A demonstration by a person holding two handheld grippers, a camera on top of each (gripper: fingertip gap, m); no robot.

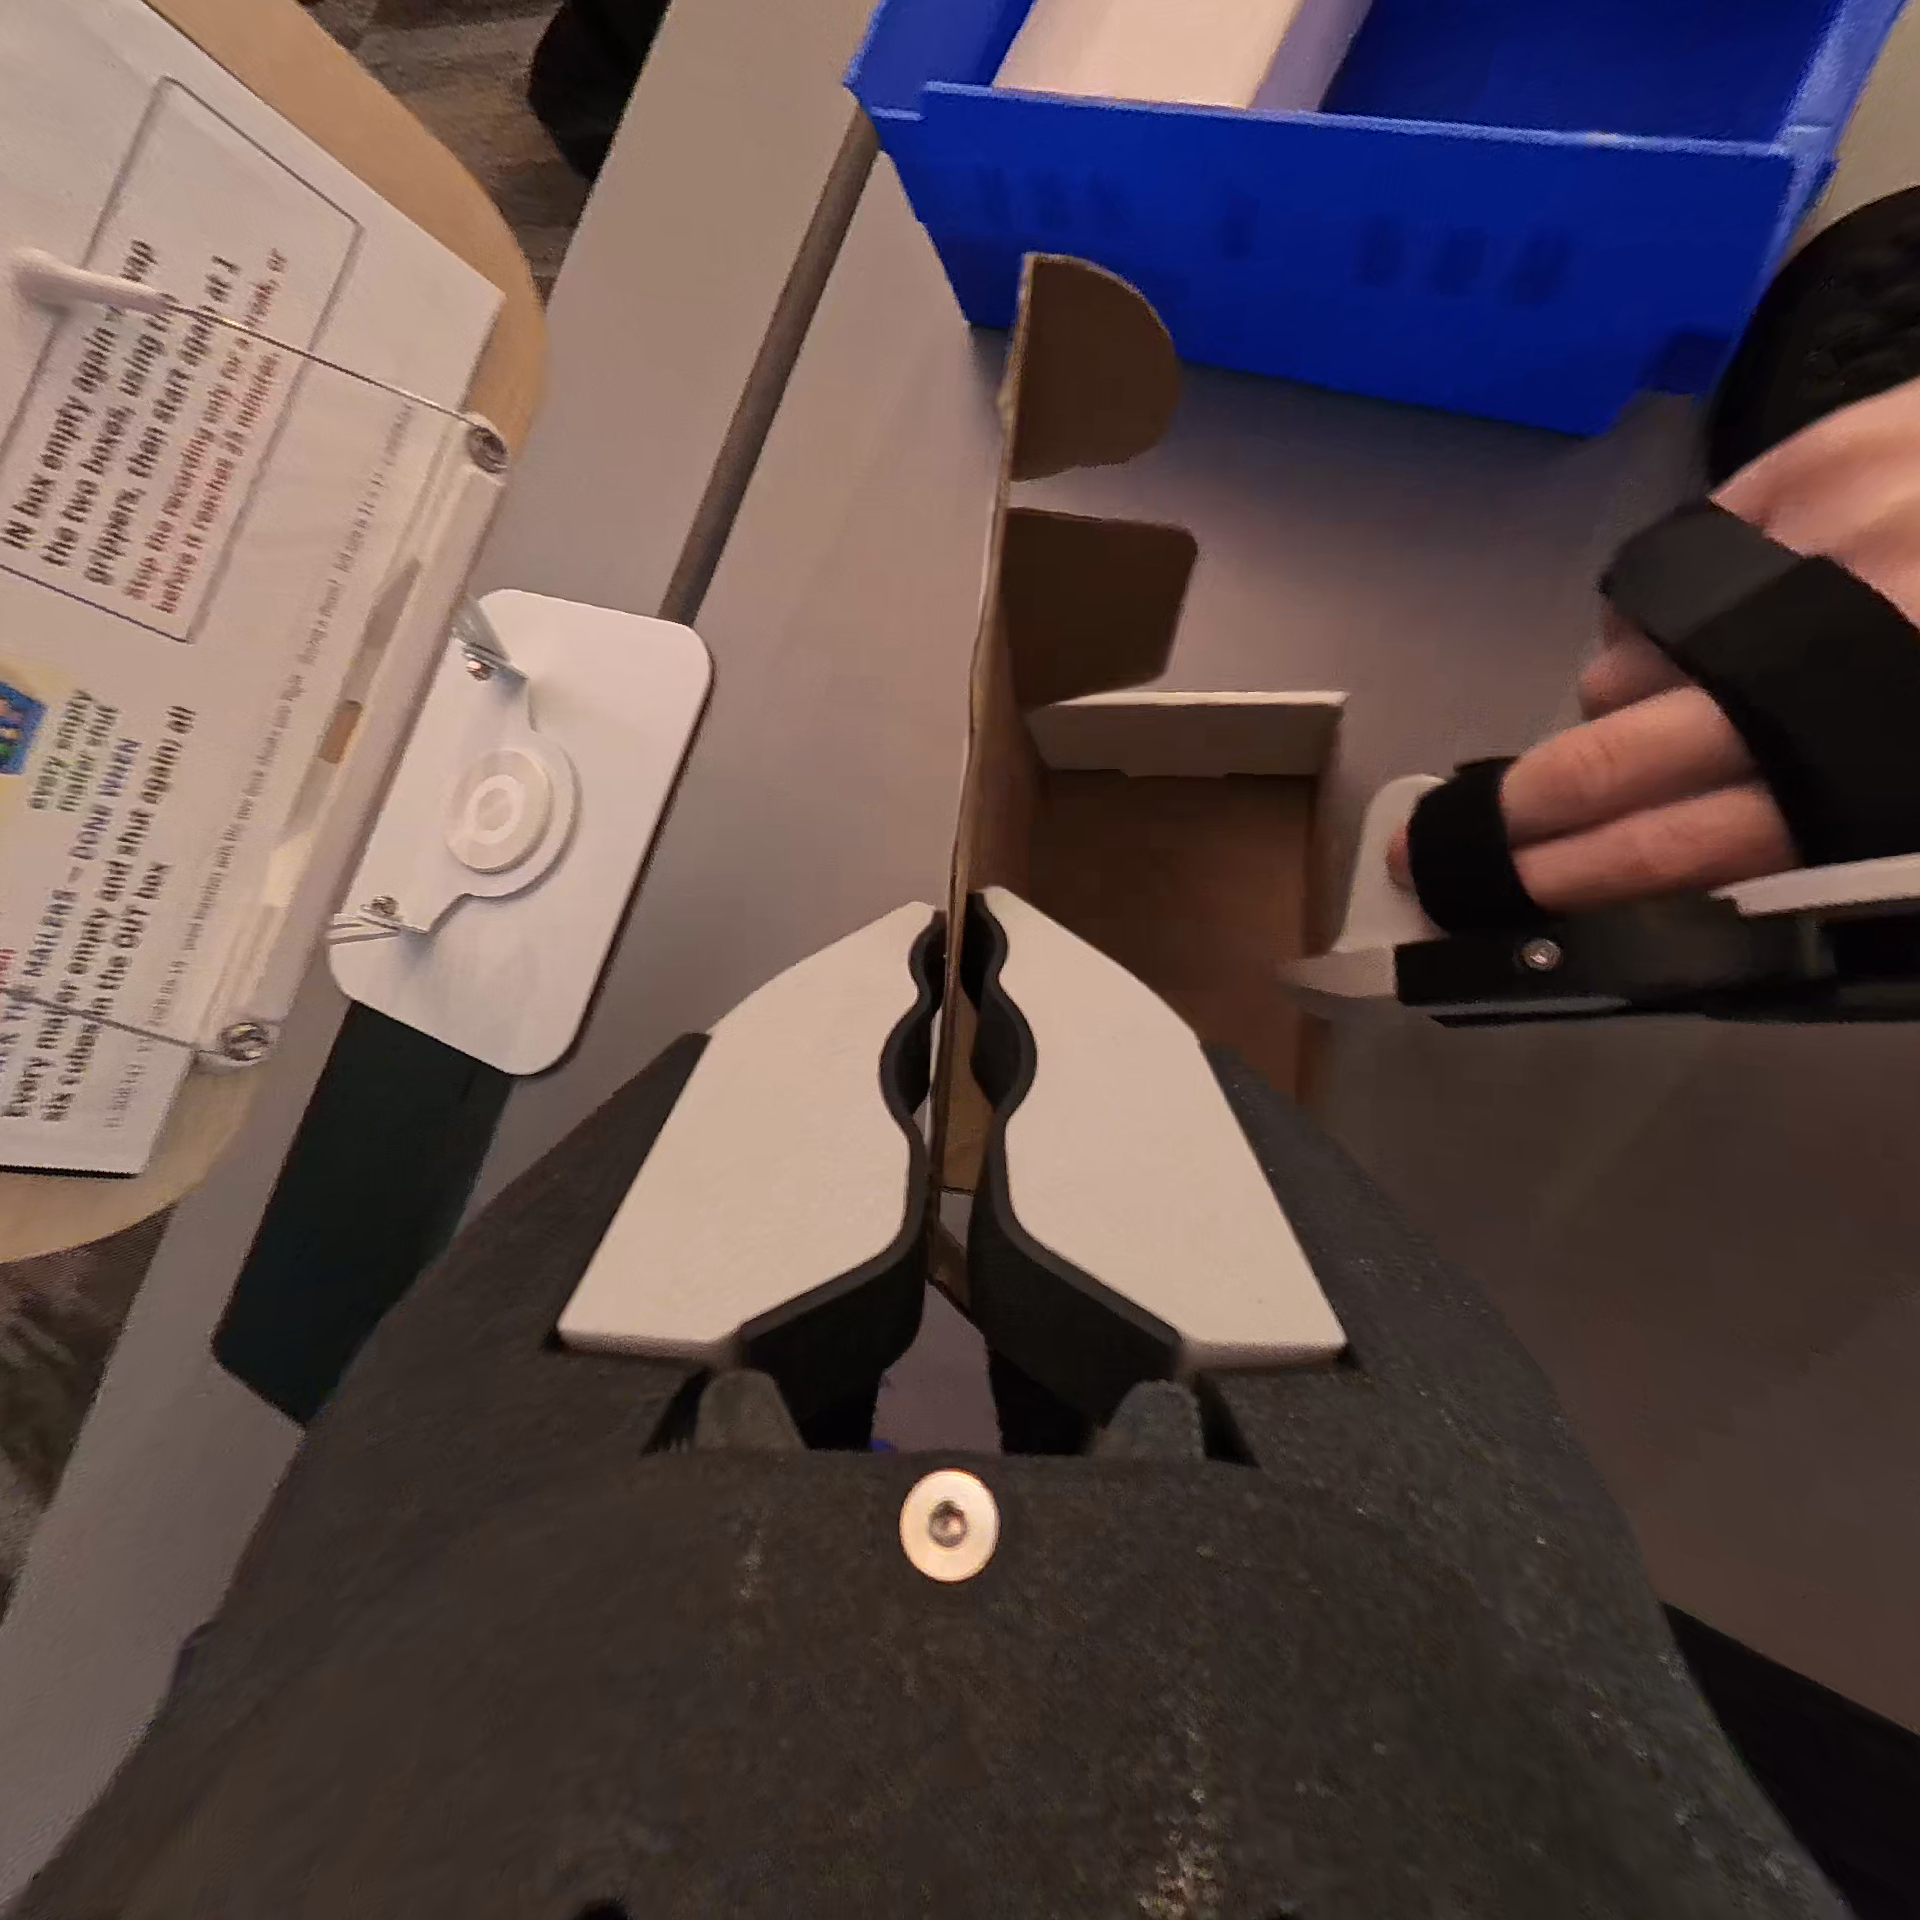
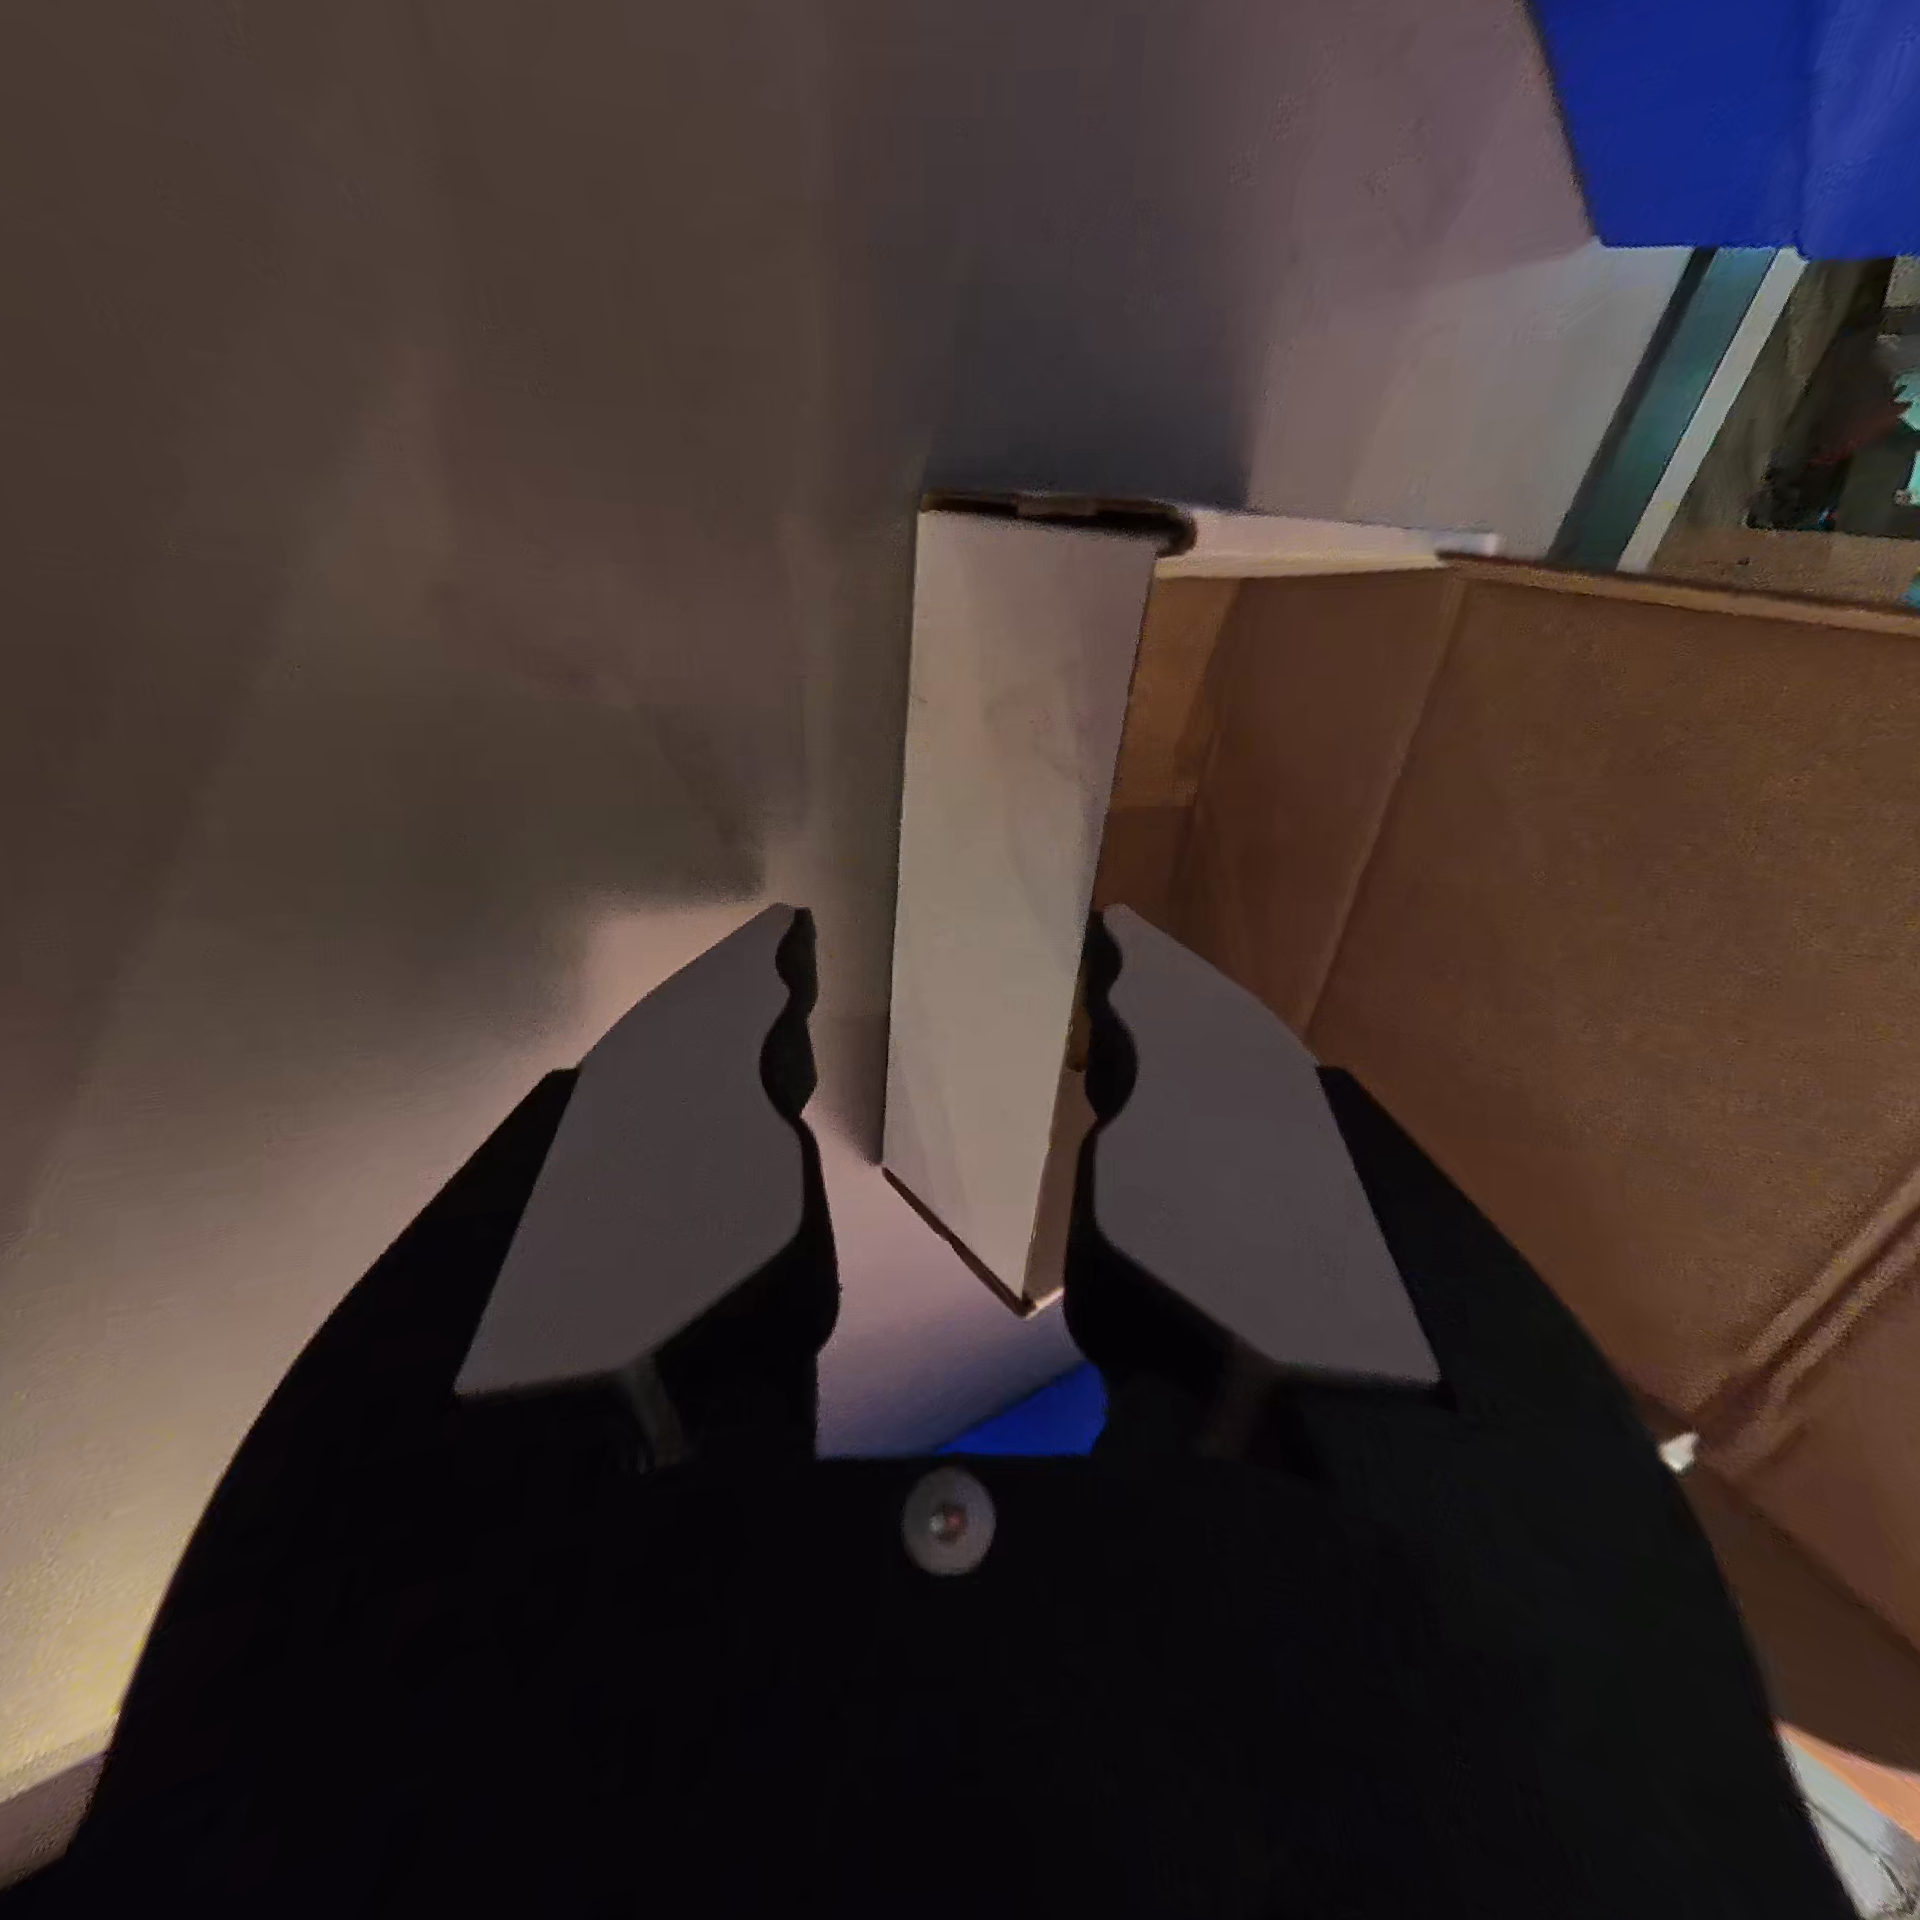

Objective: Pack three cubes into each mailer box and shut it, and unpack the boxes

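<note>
An open mailer box (image 1: 1174, 914), white outside and brown inside, lies on the grey table; the part of its inside that shows is empty. My left gripper (image 1: 954, 914) is shut on the box's lid (image 1: 997, 623), which stands upright and shows edge-on, with its brown flaps pointing right. My right gripper (image 2: 951, 925) is open, with its fingers on either side of the box's white side wall (image 2: 1018, 779); the right finger is inside the box against the wall. It also shows in the left wrist view (image 1: 1351, 904), held by a hand. No cubes are in view.
A blue bin (image 1: 1351, 239) stands beyond the box with a white mailer (image 1: 1143, 52) in it; its corner shows in the right wrist view (image 2: 1714, 114). To the left, a printed sheet (image 1: 208, 520) lies on a round wooden board beside a white plate (image 1: 520, 831).
</note>
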